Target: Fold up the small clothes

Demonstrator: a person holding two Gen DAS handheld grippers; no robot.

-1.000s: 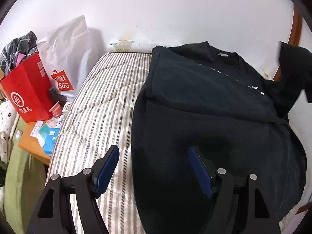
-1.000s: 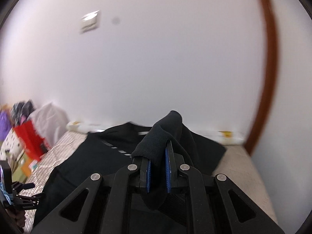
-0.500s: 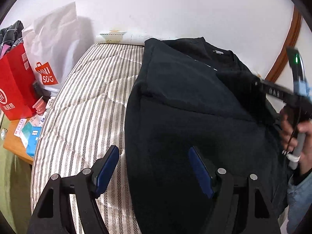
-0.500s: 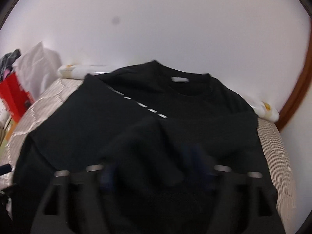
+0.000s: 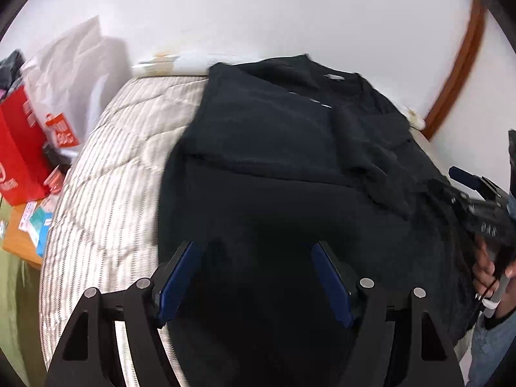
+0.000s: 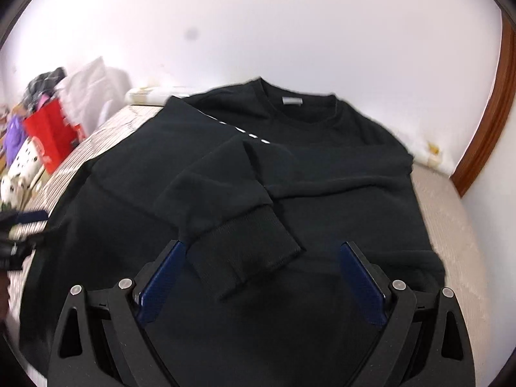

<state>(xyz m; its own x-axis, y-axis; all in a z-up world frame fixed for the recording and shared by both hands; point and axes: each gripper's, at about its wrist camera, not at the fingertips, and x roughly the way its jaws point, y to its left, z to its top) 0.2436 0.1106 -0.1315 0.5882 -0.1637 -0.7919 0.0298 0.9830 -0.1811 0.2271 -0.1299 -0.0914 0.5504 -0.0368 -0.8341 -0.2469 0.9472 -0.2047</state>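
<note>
A black sweatshirt (image 5: 290, 161) lies flat on a striped mattress (image 5: 106, 177), collar toward the wall. Its left sleeve is folded across the chest. The right sleeve's ribbed cuff (image 6: 251, 245) lies loose on the body of the sweatshirt (image 6: 322, 167). My right gripper (image 6: 262, 277) hovers just above that cuff, jaws still opening wide, and the pads press on nothing. It also shows at the edge of the left wrist view as the right gripper (image 5: 474, 193). My left gripper (image 5: 254, 277) stands open over the lower left part of the sweatshirt, holding nothing.
A red paper bag (image 5: 16, 154) and a white shopping bag (image 5: 74, 74) stand left of the bed above a small wooden table (image 5: 19, 242). A brown door frame (image 5: 458, 74) rises at the right. A person's hand (image 5: 487, 264) grips the right tool. White wall behind.
The right gripper let go of the sleeve, opened wide and sank toward the bed. The sleeve now lies across the sweatshirt. The left gripper shifted a little and stayed open.
</note>
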